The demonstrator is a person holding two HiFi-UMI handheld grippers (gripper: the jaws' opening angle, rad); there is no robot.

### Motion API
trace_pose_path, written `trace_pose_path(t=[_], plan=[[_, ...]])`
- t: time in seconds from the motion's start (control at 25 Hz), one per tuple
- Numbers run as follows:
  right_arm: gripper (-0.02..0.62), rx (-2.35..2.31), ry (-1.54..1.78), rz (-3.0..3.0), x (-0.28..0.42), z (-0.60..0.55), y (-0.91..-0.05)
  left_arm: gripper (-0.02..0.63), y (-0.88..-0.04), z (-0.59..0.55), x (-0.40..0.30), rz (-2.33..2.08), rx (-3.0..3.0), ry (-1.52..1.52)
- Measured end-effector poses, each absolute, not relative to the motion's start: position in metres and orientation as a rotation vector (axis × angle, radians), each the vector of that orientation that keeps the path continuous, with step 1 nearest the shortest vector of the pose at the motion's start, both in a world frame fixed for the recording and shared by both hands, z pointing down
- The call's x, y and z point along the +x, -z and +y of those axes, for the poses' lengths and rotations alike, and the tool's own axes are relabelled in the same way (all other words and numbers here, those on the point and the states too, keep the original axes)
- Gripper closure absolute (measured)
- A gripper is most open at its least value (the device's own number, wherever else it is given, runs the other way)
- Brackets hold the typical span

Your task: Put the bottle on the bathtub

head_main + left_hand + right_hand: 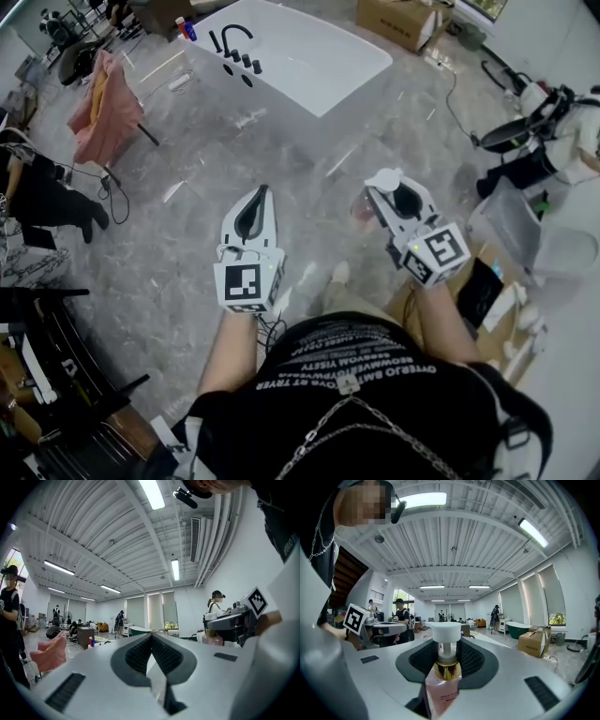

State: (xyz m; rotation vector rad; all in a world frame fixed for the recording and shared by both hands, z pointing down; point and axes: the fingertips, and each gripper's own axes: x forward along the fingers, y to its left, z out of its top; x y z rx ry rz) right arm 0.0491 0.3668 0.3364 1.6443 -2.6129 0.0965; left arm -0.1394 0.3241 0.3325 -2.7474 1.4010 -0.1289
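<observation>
A pink pump bottle with a white pump head and a gold collar sits between the jaws of my right gripper, which is shut on it. In the right gripper view the bottle rises between the pads, its pump head at the tips of the gripper. My left gripper is held level beside it, shut with nothing in it; its pads meet at the tip. The white bathtub lies ahead across the marble floor, well apart from both grippers.
A black faucet and knobs stand on the bathtub's left end, with small bottles beside them. A rack with pink cloth is at the left, a cardboard box behind the tub, people and boxes at the right.
</observation>
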Motion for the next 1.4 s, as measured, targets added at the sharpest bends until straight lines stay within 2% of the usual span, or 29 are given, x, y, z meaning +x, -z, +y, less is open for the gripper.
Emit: trace_pose_path(t=[0.92, 1.4], plan=[[0.479, 1.549, -0.066, -2.654, 0.117, 0.248, -0.322, 0.603, -0.306, 0.208, -0.065, 1.474, -2.66, 0.125], [0.479, 1.497, -0.062, -2.7, 0.142, 0.227, -0.332, 0.603, -0.304, 0.198, -0.027, 1.476, -2.651, 0.136]])
